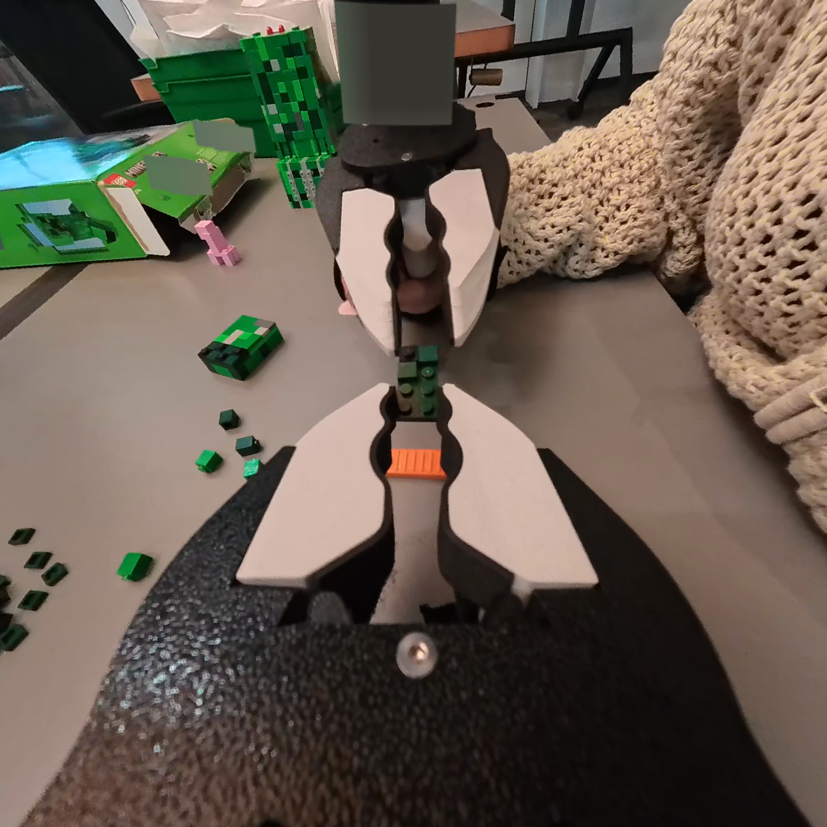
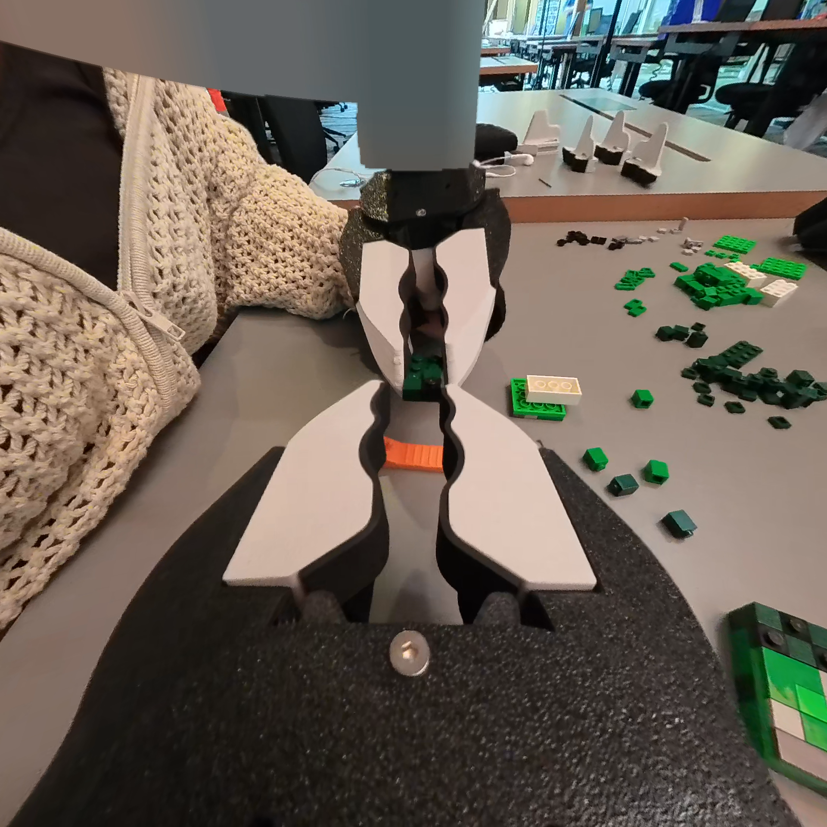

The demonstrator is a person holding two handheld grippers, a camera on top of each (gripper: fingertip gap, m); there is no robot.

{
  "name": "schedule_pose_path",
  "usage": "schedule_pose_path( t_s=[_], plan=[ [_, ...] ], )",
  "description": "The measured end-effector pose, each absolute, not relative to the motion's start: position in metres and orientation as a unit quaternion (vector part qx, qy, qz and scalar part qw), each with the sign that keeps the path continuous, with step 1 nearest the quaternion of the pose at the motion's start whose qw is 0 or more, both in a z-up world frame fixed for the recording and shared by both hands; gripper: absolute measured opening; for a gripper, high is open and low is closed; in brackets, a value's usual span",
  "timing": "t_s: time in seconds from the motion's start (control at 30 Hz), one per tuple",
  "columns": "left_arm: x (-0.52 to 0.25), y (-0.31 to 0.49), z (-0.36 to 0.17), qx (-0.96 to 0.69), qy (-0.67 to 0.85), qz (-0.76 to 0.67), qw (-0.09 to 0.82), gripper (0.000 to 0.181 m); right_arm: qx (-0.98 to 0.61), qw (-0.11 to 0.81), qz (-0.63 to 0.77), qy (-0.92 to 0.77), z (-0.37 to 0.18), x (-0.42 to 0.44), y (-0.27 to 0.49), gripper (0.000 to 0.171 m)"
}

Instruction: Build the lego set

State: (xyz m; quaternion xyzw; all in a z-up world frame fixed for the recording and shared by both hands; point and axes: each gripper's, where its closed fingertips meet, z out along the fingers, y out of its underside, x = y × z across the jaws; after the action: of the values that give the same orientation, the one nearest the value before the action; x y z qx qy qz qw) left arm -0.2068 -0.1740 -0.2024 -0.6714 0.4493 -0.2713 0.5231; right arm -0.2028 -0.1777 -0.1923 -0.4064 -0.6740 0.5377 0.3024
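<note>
Two grippers meet tip to tip over the grey table (image 1: 581,447), both pinching the same small green lego piece (image 1: 418,388). In the left wrist view, the left gripper (image 1: 418,405) has its white fingers (image 1: 340,452) drawn in against the near end of the piece, which is a short studded stack of dark and mid-green bricks held just above the tabletop. The right gripper (image 1: 420,347) faces it from the far side and closes on the other end — a knit cream sleeve (image 1: 604,210) reaches in behind it. An orange ribbed tool (image 1: 416,465) lies on the table under the left gripper's fingers.

Left of the grip lie a small green block assembly (image 1: 241,347), scattered loose green bricks (image 1: 208,461), a pink figure (image 1: 217,244), the open green box (image 1: 89,201) and a tall green pixelated figure (image 1: 295,103) standing upright.

From the right wrist view, the right gripper (image 2: 423,396) clamps the near edge of the piece while the left gripper (image 2: 423,373) holds it from beyond. To the right sit a white brick on a green plate (image 2: 543,396) and heaps of dark green bricks (image 2: 752,380) — farther back, a bright green pile (image 2: 716,286).
</note>
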Motion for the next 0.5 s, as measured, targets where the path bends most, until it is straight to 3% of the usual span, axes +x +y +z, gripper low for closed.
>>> schedule_pose_path(
  t_s=[0.5],
  plan=[
    [-0.2077, -0.1715, -0.2081, -0.684, 0.451, -0.259, 0.512, 0.017, -0.407, 0.325, 0.518, -0.679, -0.1939, -0.2045, -0.1764, 0.018]
  ],
)
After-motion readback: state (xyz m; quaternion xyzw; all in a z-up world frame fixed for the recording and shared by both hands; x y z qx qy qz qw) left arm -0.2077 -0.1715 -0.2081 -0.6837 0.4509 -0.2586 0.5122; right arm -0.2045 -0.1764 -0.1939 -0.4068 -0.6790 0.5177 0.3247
